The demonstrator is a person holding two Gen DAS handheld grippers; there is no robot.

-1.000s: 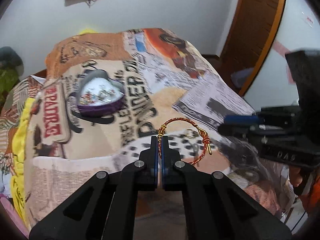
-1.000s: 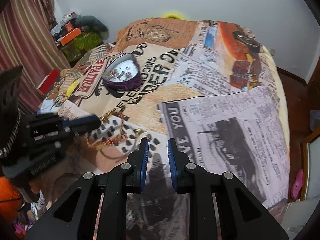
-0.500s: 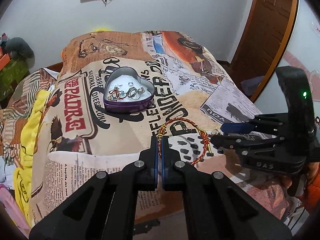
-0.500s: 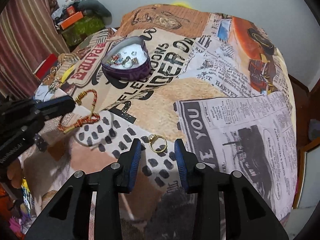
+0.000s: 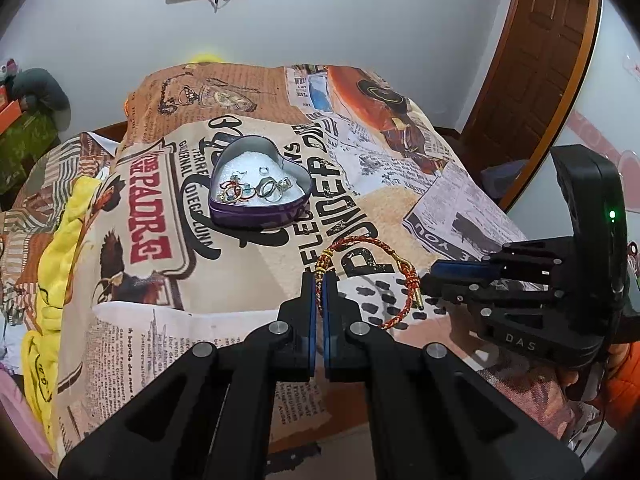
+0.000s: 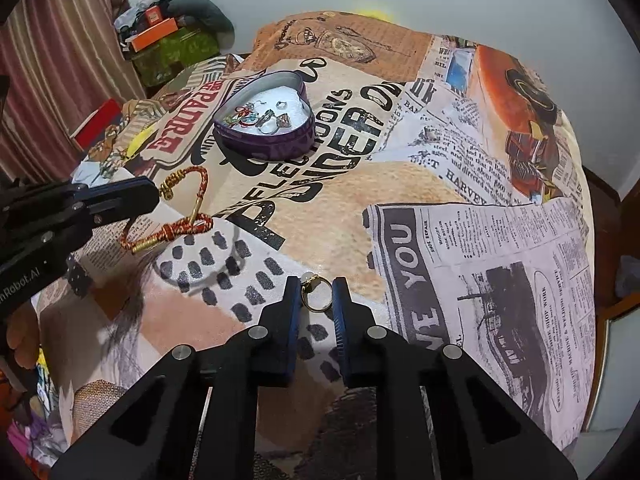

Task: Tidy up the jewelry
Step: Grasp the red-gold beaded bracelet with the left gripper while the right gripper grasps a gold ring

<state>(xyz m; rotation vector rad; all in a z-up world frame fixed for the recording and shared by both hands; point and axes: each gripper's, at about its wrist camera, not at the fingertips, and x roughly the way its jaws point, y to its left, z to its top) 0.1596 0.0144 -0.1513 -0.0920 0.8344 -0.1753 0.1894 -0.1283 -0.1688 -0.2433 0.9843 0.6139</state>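
Since half a second back my right gripper [image 6: 316, 294] has closed in around the gold ring [image 6: 316, 294], jaws narrowing until the ring sits right between the blue pads; one pad looks to be on the band, but whether both press it I cannot tell. It's a thin gold band with a small pale stone at the top, standing tilted on the spotted patch of the blanket [image 6: 400, 184].

My left gripper [image 5: 319, 280] is clamped tight on the red-and-gold braided cord bracelet [image 5: 404, 272], pads together on the gold wrapped section, the loop hanging off to the right with its knot and gold tip. From the right camera I see that bracelet dangling from the left gripper's tip, above the blanket.

Further up, the purple heart-shaped tin [image 5: 260, 184] rests open on the blanket, white lining inside, with several rings and small red and blue pieces gathered in it. It's well apart from both grippers.

I see newspaper and poster prints covering the blanket, draped over a bed. Beyond that I see a white wall, a wooden door [image 5: 540, 60] at right, striped curtains [image 6: 48, 80] and stacked boxes at left.
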